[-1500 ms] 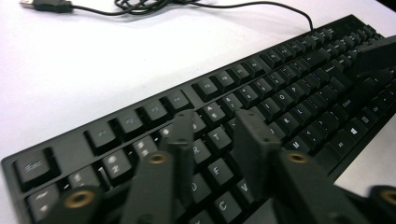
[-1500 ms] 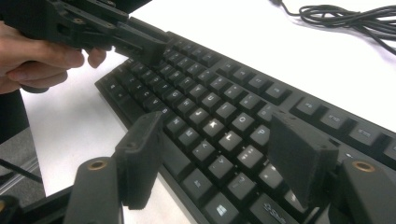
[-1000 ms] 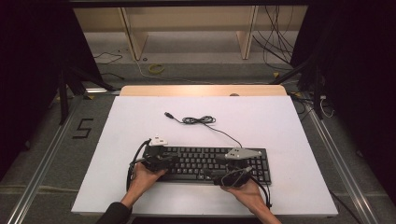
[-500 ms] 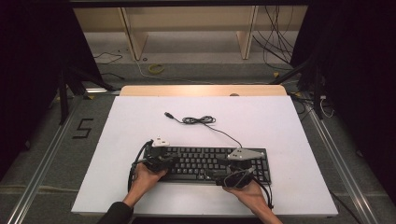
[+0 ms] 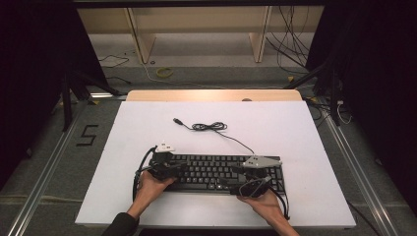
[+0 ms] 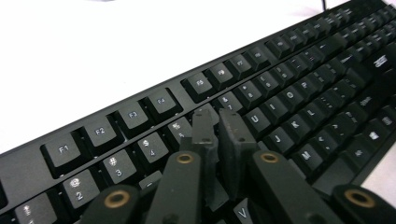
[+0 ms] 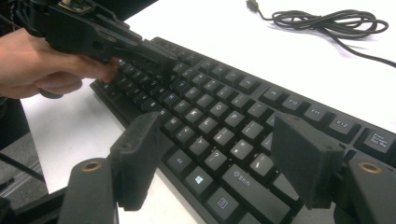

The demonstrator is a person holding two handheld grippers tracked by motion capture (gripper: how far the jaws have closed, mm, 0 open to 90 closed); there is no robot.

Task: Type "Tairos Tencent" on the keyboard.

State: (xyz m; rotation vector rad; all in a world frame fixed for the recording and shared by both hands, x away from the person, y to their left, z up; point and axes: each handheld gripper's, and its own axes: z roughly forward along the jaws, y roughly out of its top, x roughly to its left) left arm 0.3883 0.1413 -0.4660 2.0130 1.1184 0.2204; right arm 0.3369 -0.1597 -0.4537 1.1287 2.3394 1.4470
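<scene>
Evidently stiff, light keyboard (image 5: 216, 172): my left gripper (image 6: 218, 125), pressed together, rests on its keys; right gripper (image 7: 224, 158) spread over its near edge, where I'd grip.

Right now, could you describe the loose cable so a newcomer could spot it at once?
Start at the white table. Behind the black keyboard lies a thin black cable, bundled mid-length. Unlike the gripper cables, it runs off the keyboard's back edge and ends in a free plug.
</scene>
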